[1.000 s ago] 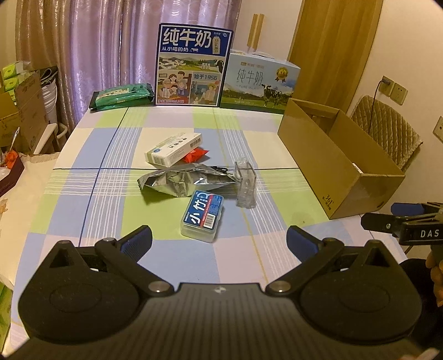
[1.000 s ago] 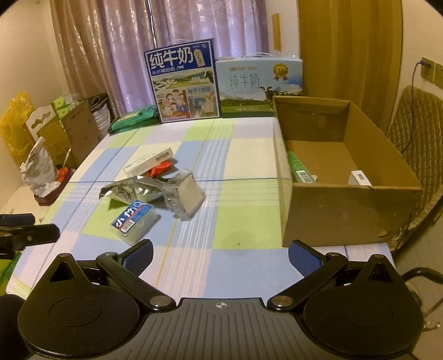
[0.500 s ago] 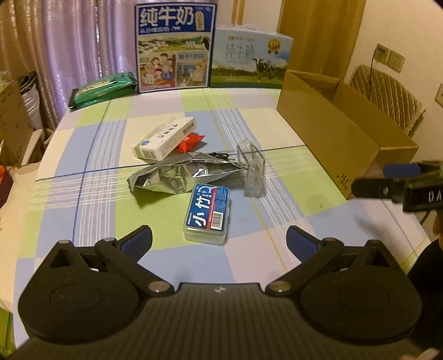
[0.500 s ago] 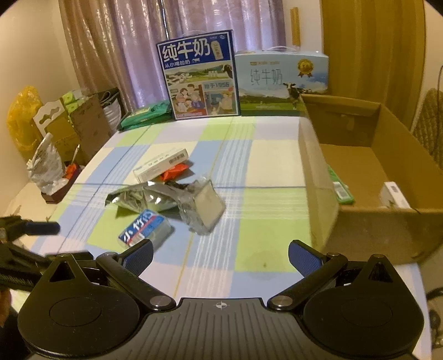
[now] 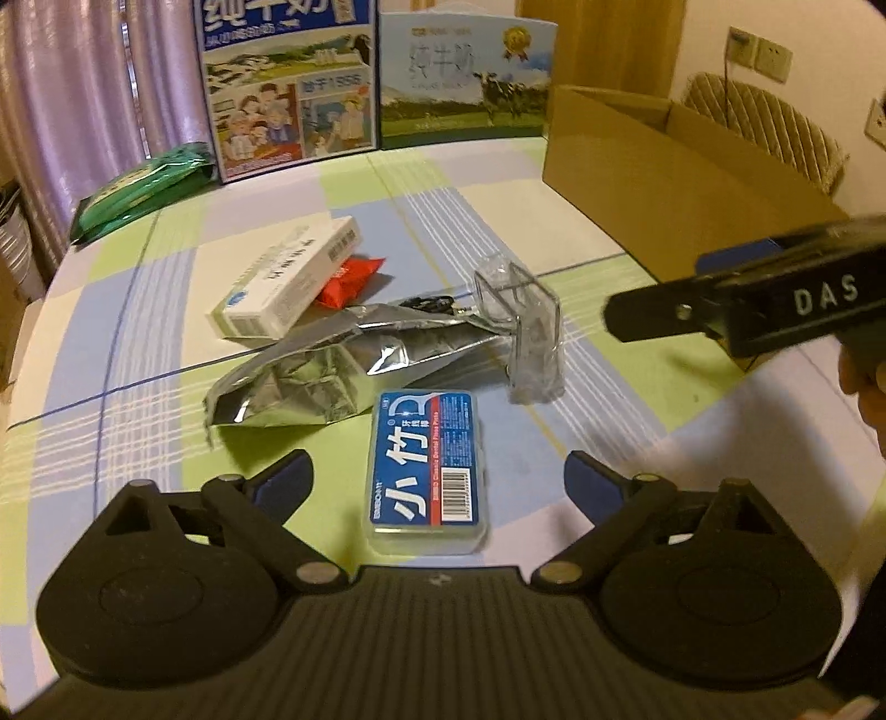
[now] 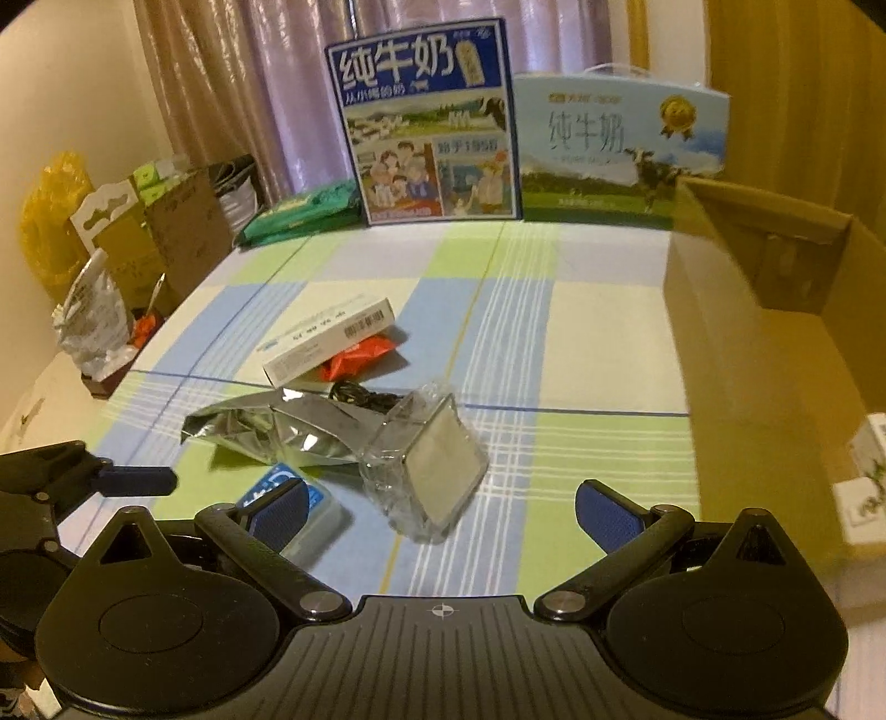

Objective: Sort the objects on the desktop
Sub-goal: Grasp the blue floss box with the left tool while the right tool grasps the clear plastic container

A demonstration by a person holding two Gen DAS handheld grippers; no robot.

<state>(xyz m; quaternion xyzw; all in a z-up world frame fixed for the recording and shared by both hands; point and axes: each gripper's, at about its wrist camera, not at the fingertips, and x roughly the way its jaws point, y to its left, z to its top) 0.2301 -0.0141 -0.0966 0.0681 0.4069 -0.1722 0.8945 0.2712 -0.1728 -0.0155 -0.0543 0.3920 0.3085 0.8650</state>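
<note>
We hold both grippers spread wide. The left gripper point(image 5: 437, 479) frames the floss box point(image 5: 427, 462), flat on the table point(image 5: 637, 437), long axis pointing away; the right gripper point(image 6: 440, 507) faces the clear case point(image 6: 426, 468).

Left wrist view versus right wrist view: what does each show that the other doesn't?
Only the left wrist view shows the floss case label in full, lying between the open left tongs, plus a wall socket. Only the right wrist view shows a white item inside the cardboard box and the yellow bag beside the table. Both show the foil pouch, clear plastic case, white carton, red packet and each other's tongs; the right tongs are open.
</note>
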